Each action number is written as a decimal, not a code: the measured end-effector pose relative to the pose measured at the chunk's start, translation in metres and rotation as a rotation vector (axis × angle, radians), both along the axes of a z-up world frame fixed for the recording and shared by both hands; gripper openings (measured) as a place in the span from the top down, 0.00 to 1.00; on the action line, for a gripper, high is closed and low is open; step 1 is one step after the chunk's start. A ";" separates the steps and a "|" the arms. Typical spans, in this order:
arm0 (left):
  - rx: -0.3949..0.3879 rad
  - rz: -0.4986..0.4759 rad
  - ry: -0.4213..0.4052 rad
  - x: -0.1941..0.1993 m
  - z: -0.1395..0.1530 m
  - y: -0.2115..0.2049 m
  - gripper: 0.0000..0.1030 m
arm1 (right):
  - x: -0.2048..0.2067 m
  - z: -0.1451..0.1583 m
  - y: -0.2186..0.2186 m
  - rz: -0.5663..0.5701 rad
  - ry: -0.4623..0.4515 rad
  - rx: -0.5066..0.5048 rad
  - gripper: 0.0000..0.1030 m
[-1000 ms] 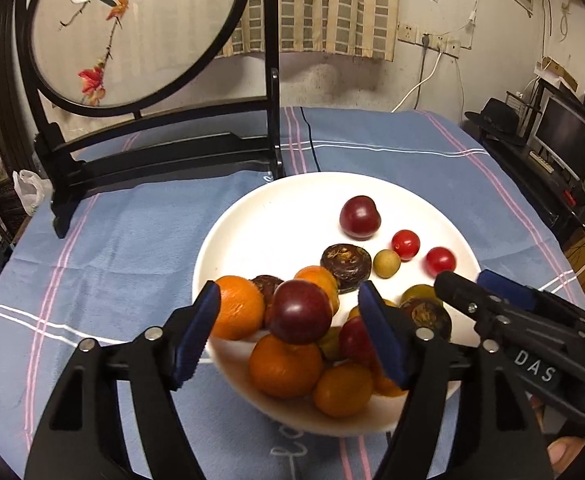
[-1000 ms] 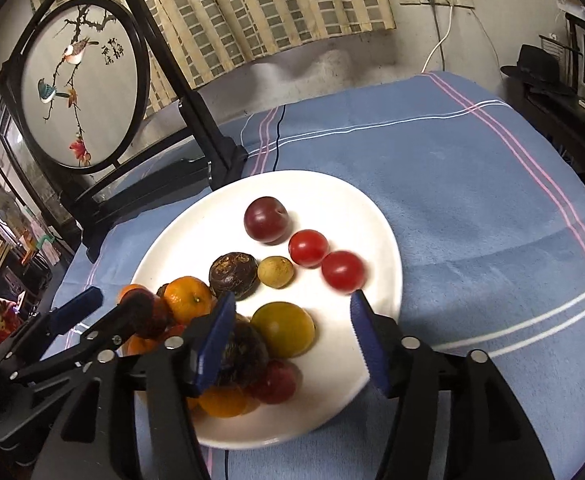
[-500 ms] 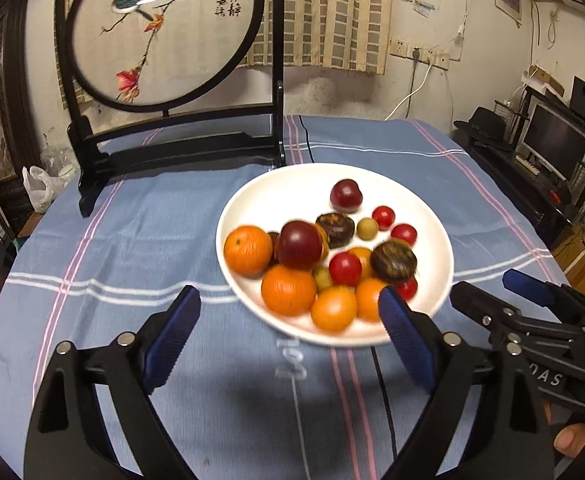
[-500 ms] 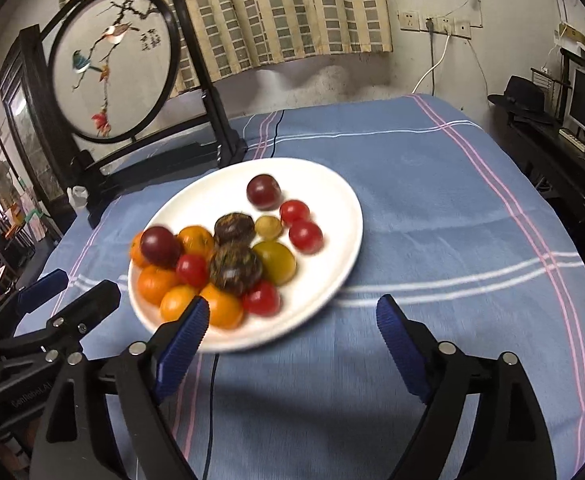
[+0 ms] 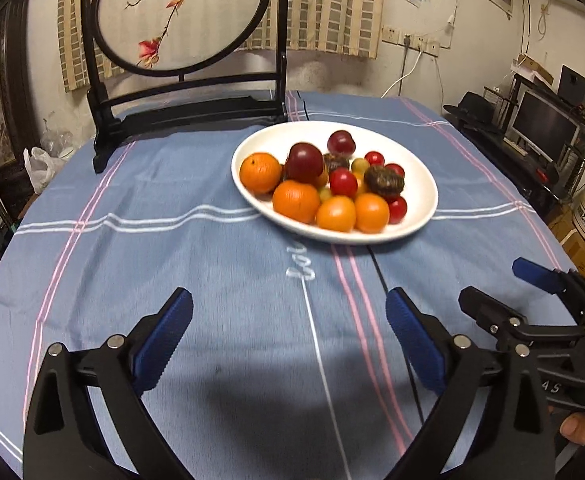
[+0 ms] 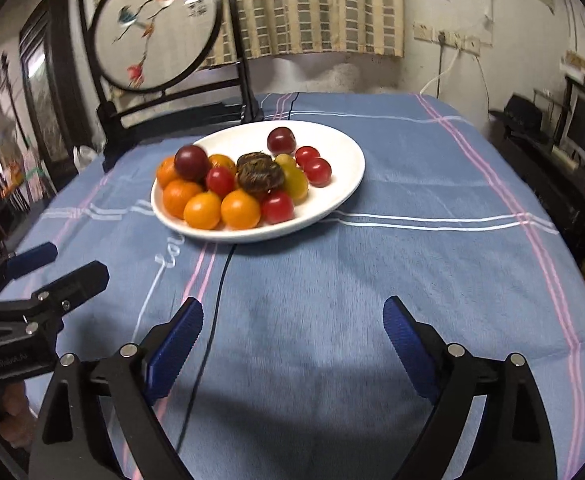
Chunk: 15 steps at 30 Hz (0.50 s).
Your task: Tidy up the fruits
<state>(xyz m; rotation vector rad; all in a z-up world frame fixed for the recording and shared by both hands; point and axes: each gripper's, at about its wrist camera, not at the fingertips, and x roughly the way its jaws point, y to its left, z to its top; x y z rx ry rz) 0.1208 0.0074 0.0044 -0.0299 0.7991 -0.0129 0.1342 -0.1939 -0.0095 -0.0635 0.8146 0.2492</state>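
Observation:
A white plate [image 5: 420,176] [image 6: 344,160] sits on the blue cloth, piled with fruit on its near side: oranges [image 5: 296,201] [image 6: 240,209], dark plums [image 5: 304,157] [image 6: 191,162], red cherry tomatoes [image 5: 343,182] [image 6: 317,171] and a dark brown wrinkled fruit [image 5: 384,180] [image 6: 261,174]. My left gripper [image 5: 288,308] hangs over bare cloth well short of the plate. Its jaws are opening and nothing is between them. My right gripper [image 6: 292,312] is beside it on the right, also short of the plate, jaws opening with nothing between them. Each gripper shows in the other's view: right [image 5: 532,300], left [image 6: 52,276].
A round embroidered screen [image 5: 180,12] [image 6: 156,24] on a black stand rises behind the plate at the back left. A monitor and shelves [image 5: 544,128] stand off the table's right edge. A white plastic bag [image 5: 40,164] lies beyond the left edge.
Both grippers have drawn back from the plate toward the table's near side, and their jaws have spread wider. The fruit that stood between the fingers now lies far ahead on the plate.

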 end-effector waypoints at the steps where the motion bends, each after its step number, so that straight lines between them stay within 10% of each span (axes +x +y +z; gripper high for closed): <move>1: 0.001 0.000 0.001 -0.002 -0.001 0.001 0.08 | -0.002 -0.001 0.001 0.003 -0.003 -0.008 0.10; 15: -0.017 0.025 0.046 0.002 -0.031 0.010 0.08 | -0.008 -0.025 -0.017 -0.015 0.032 0.012 0.10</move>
